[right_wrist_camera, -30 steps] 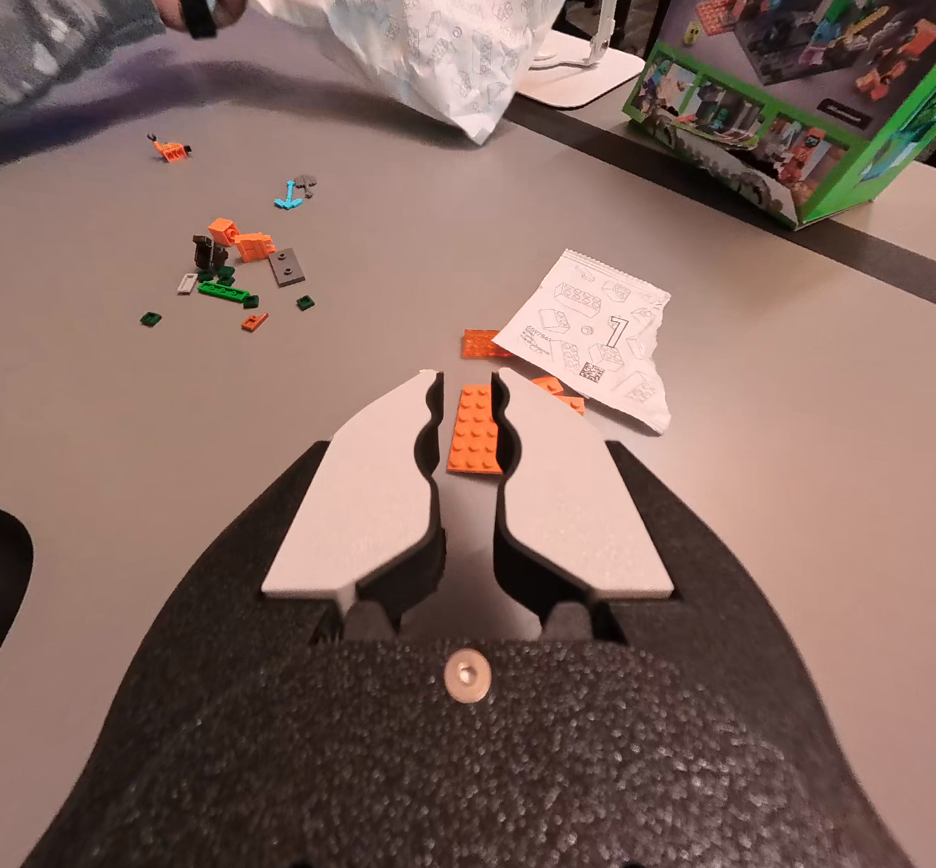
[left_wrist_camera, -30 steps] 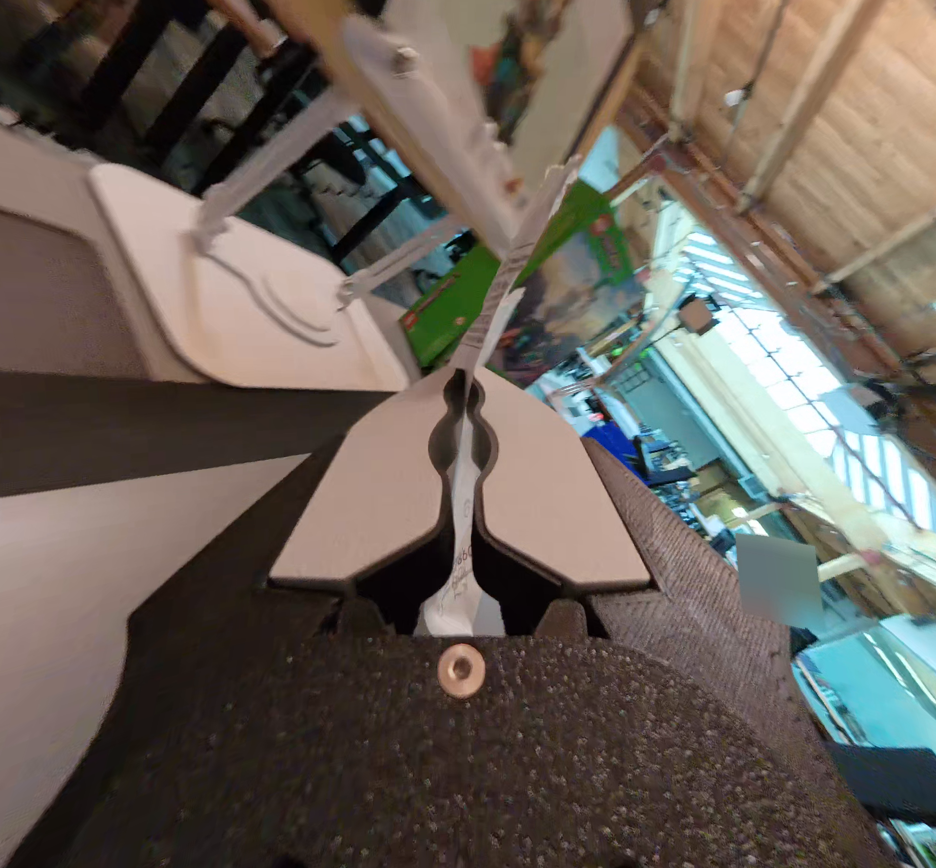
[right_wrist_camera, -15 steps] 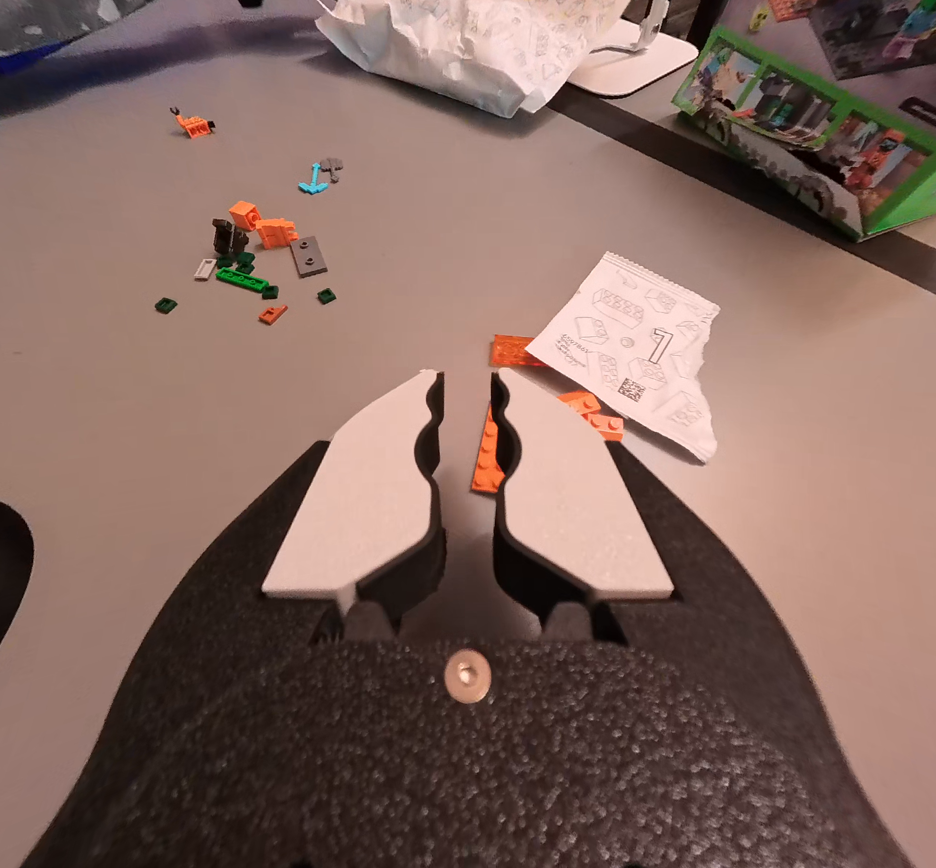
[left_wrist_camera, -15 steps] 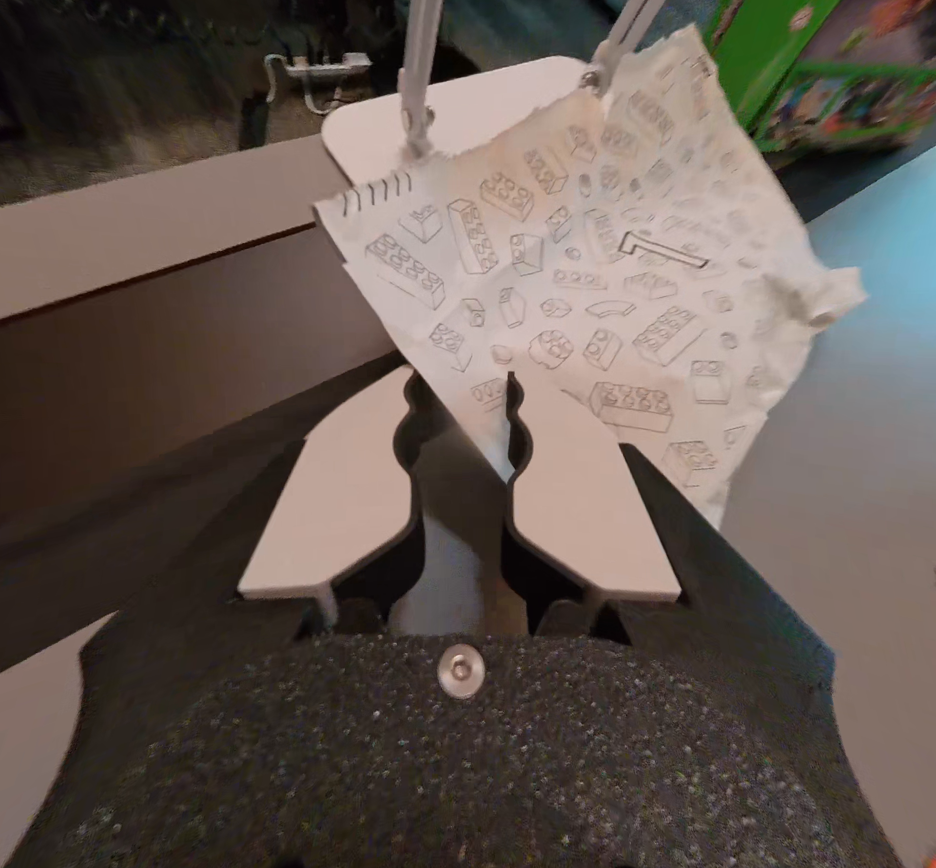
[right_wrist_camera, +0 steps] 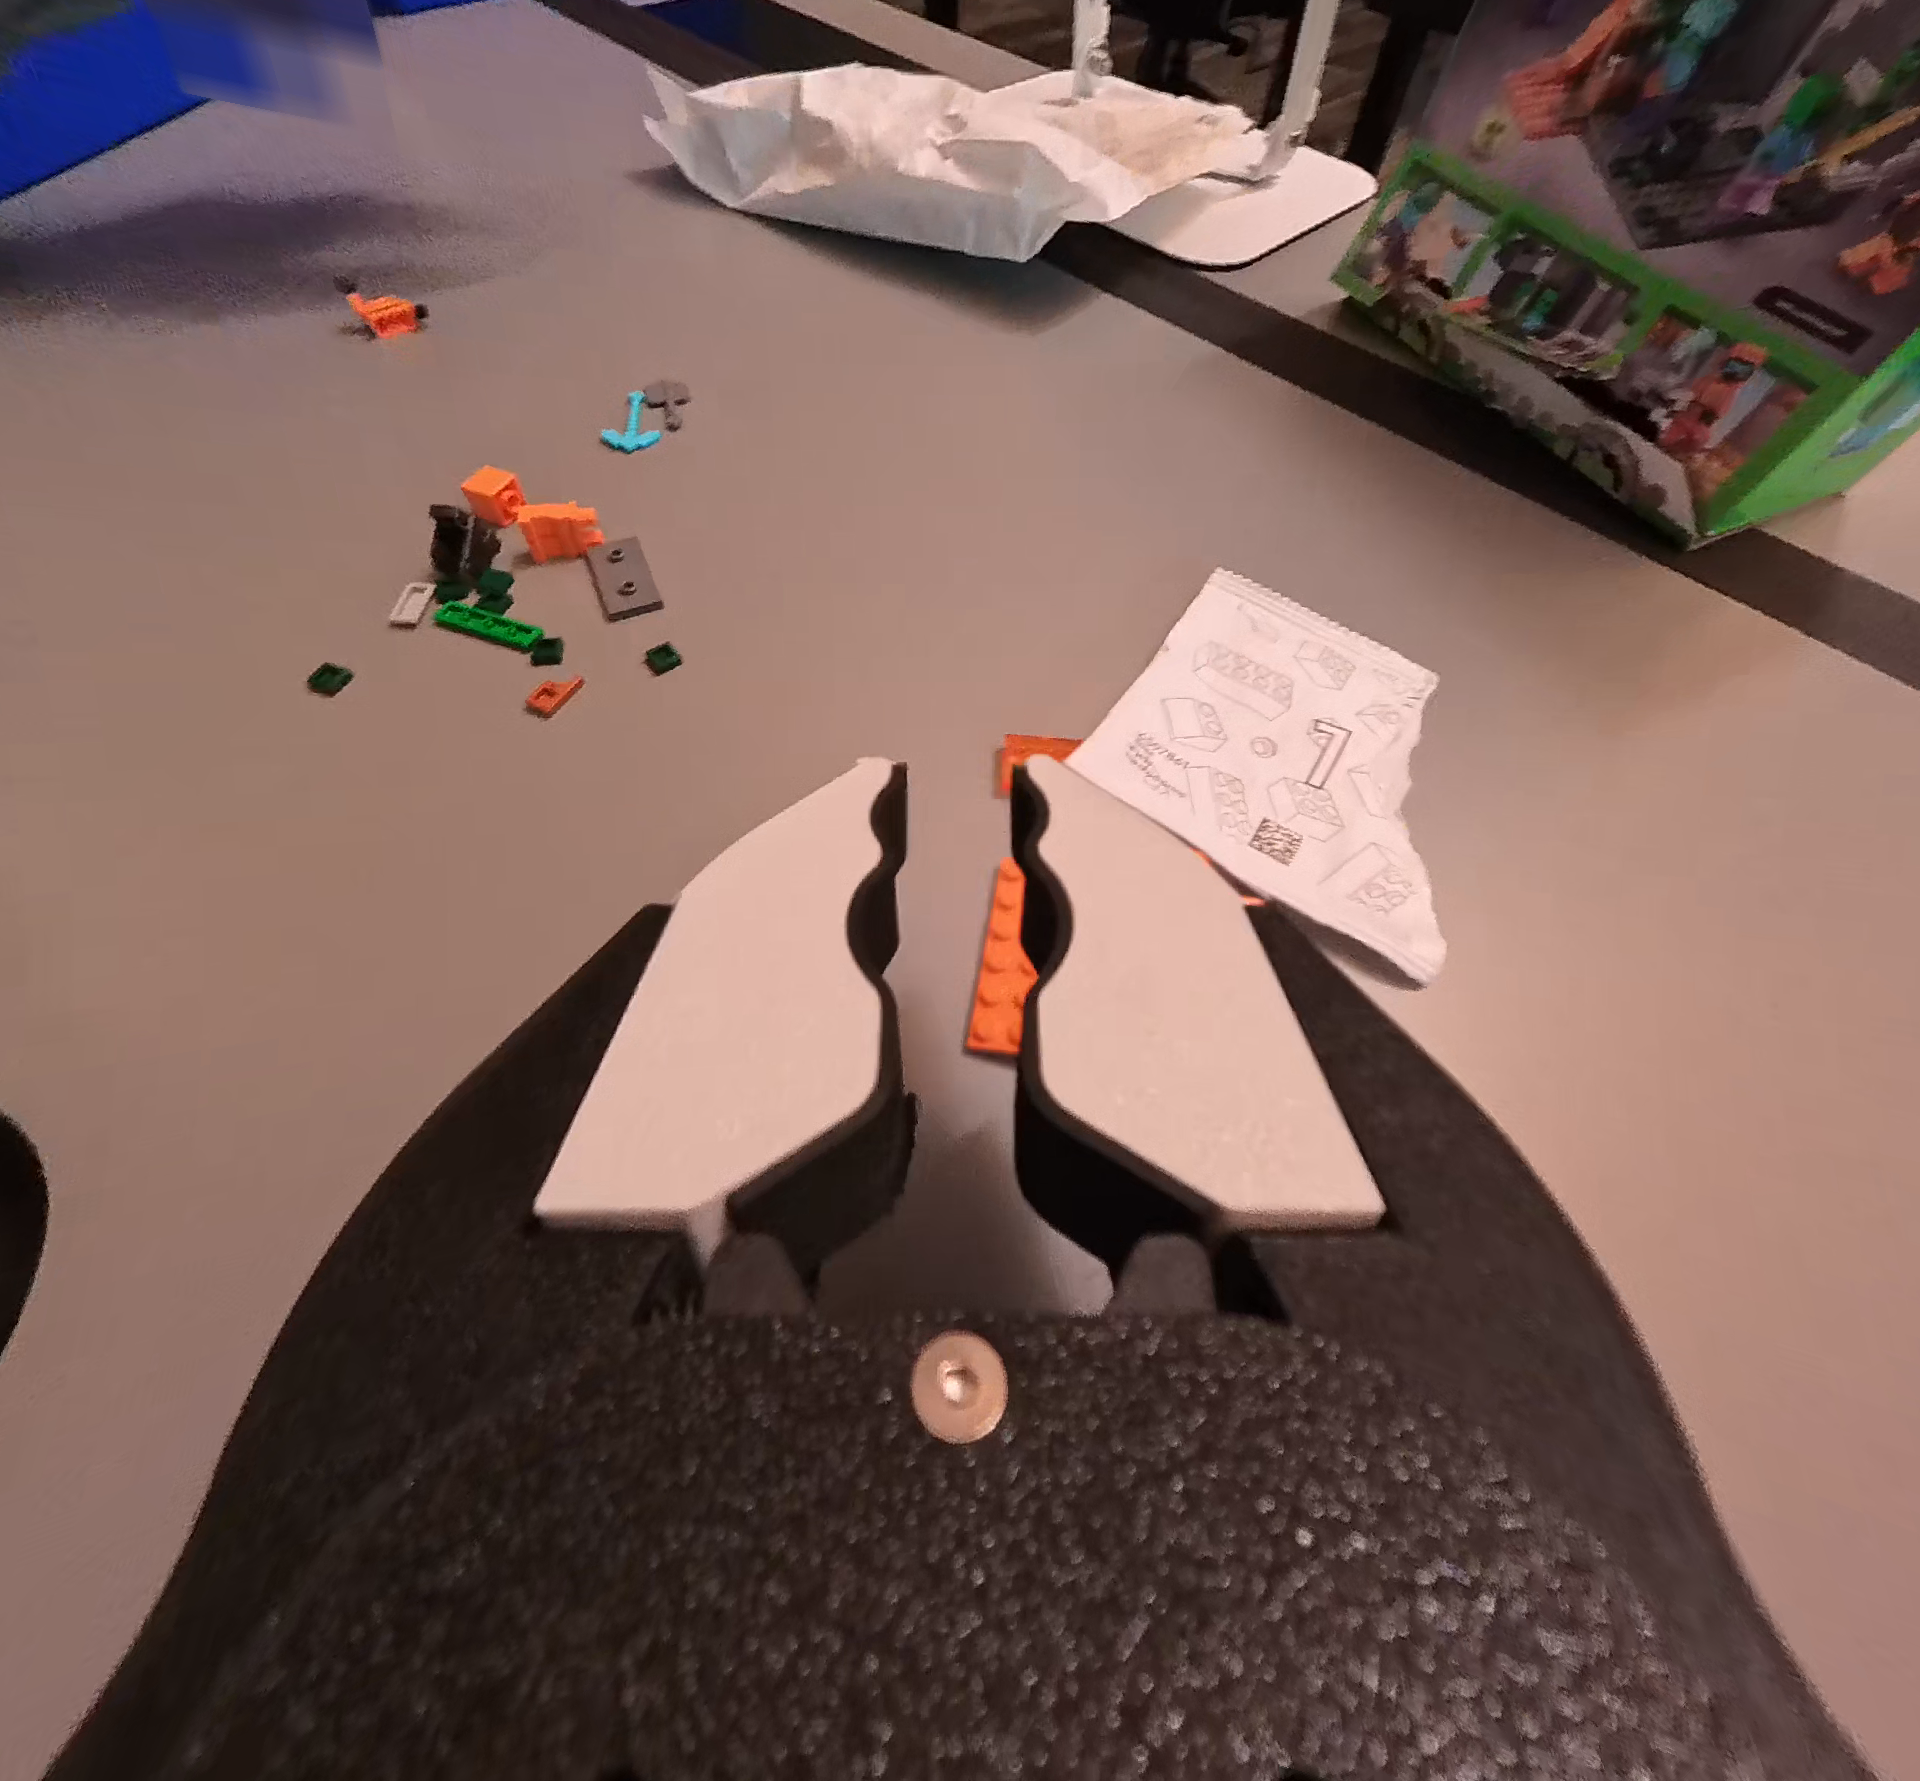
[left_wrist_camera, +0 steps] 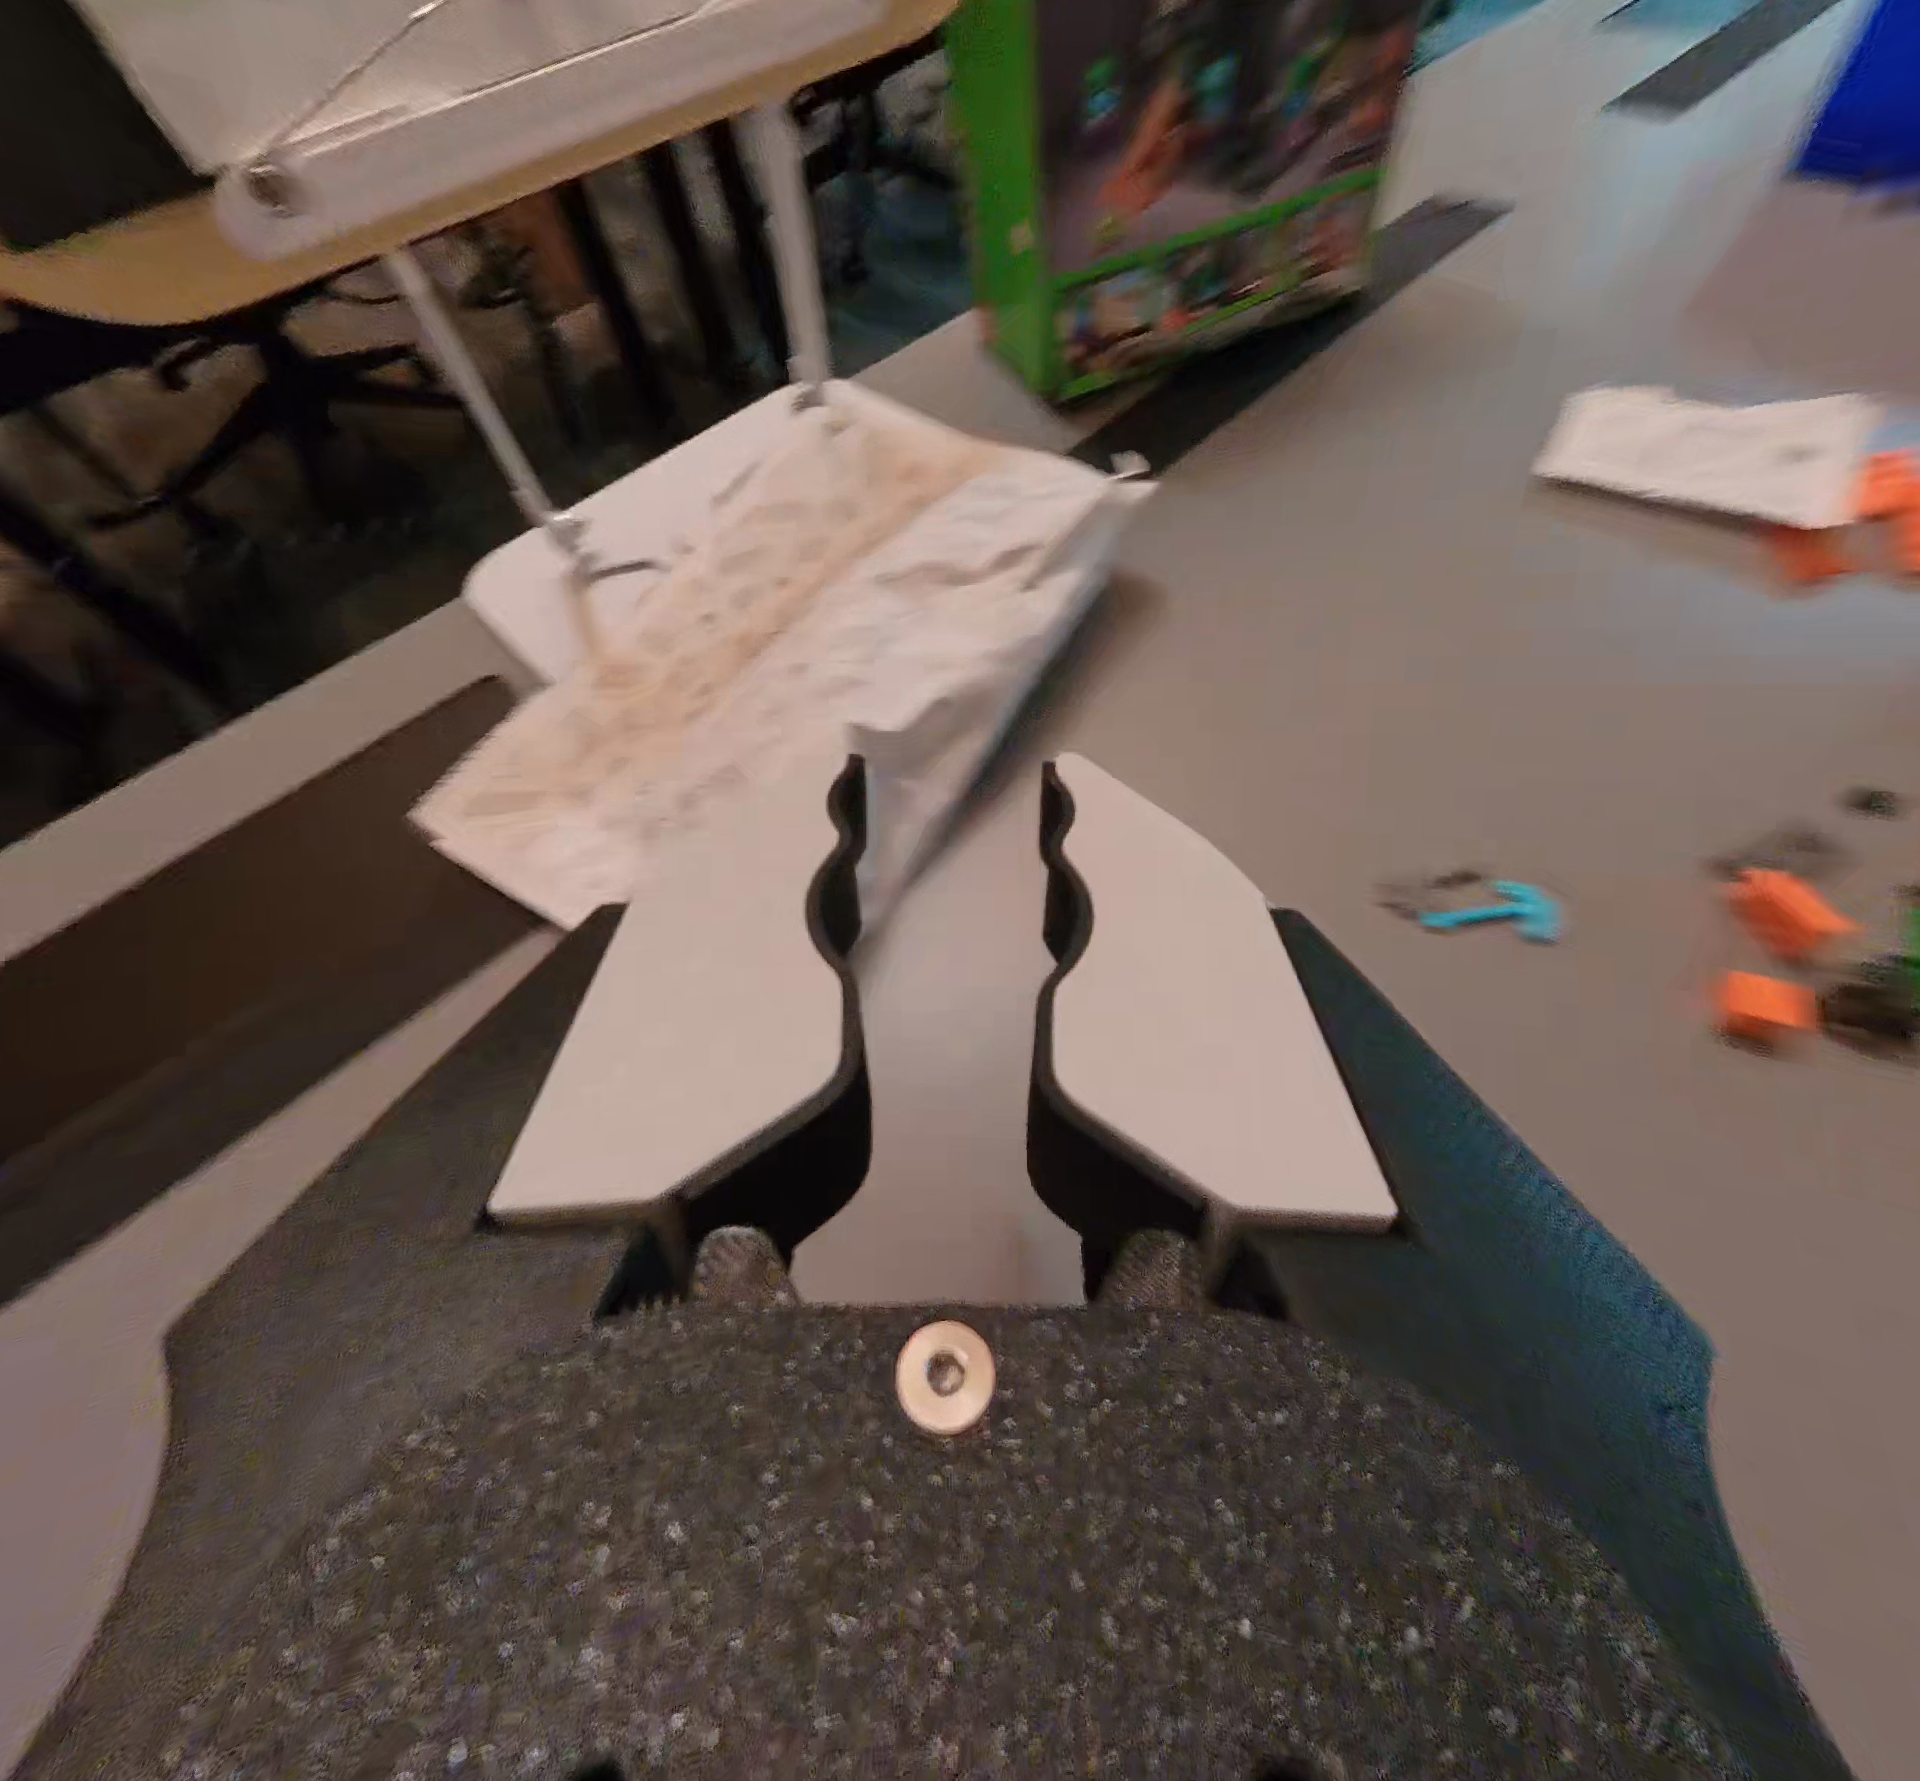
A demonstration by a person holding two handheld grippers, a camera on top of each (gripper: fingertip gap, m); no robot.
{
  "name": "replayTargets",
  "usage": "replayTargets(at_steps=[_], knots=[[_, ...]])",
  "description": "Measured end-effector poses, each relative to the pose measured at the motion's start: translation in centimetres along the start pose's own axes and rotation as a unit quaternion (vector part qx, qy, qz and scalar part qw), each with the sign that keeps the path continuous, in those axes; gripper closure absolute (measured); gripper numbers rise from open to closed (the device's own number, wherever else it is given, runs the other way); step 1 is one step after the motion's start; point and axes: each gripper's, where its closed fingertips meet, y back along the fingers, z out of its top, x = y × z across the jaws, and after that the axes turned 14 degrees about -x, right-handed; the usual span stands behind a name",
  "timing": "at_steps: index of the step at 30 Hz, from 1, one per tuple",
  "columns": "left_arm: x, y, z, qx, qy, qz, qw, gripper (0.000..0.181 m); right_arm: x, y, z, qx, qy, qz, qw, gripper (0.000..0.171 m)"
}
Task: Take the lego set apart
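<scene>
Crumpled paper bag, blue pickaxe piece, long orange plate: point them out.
Crumpled paper bag point(right_wrist_camera: 914, 157): right wrist view, creased top.
Blue pickaxe piece point(right_wrist_camera: 628, 427): right wrist view, handle.
Long orange plate point(right_wrist_camera: 1000, 973): right wrist view, studded strip between the fingers.

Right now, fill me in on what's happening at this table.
A person works with two hand-held claws, both open and holding nothing. The left claw points at a crumpled paper bag lying partly on a white stand base. The right claw hovers over an orange lego plate. Small loose pieces lie scattered on the grey table.
</scene>
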Motion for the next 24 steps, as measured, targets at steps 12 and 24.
replayTargets(at_steps=[12,24], knots=[[-13.1,8.1,-0.9,-0.045,0.055,-0.132,0.989,0.161,-9.6,-1.6,-2.8,0.228,-0.048,0.006,0.973,0.136],[-13.6,8.4,-3.9,-0.038,0.078,-0.155,0.984,0.165,-9.9,-2.9,-5.4,0.310,0.038,0.019,0.950,0.171]])
